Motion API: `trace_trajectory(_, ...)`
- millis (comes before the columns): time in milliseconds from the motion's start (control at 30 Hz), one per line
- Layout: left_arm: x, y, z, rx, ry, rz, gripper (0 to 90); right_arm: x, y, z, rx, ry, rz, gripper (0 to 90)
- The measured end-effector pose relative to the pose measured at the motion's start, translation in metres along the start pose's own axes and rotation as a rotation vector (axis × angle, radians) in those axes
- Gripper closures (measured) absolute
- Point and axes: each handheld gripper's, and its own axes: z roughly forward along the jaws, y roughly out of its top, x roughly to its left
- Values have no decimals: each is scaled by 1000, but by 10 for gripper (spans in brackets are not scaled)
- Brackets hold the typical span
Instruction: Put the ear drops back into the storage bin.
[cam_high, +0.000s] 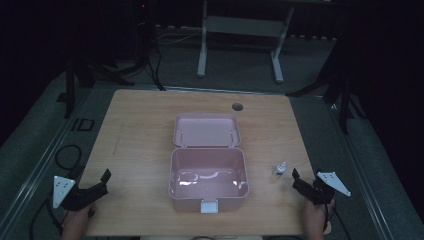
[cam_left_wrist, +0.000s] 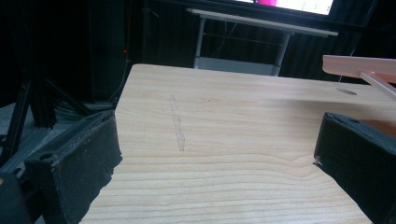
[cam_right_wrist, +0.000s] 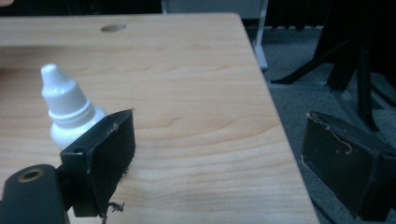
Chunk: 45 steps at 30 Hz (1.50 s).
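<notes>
Rounded pink plastic box (cam_high: 208, 177), lid open

Pink box (cam_high: 207, 175), white bottle (cam_high: 280, 168), light wood-grain table (cam_high: 140, 130).

bottle (cam_high: 280, 169): small, white cap, upright | on table, 3 o'clock of open pink box (cam_high: 208, 179), near it, apart
</notes>
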Motion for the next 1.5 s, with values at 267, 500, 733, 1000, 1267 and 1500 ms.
trace_trajectory(267, 0, 0, 0, 1, 2, -1, 4, 0, 3, 5, 67, 85, -13, 99)
trace_trajectory(500, 0, 0, 0, 1, 2, -4, 4, -3, 15, 3, 130, 114, -8, 100)
trace_trajectory(733, 0, 0, 0, 2, 2, -6, 5, -5, 26, 10, 320, 183, -50, 100)
trace_trajectory(1000, 1, 0, 0, 3, 2, -9, 5, -2, 29, 20, 505, 218, -136, 99)
trace_trajectory(1267, 1, 0, 0, 3, 1, -9, 4, 7, 35, 20, 649, 257, -236, 100)
trace_trajectory(1500, 1, 0, 0, 3, 0, -10, 4, 13, 38, 22, 823, 325, -309, 99)
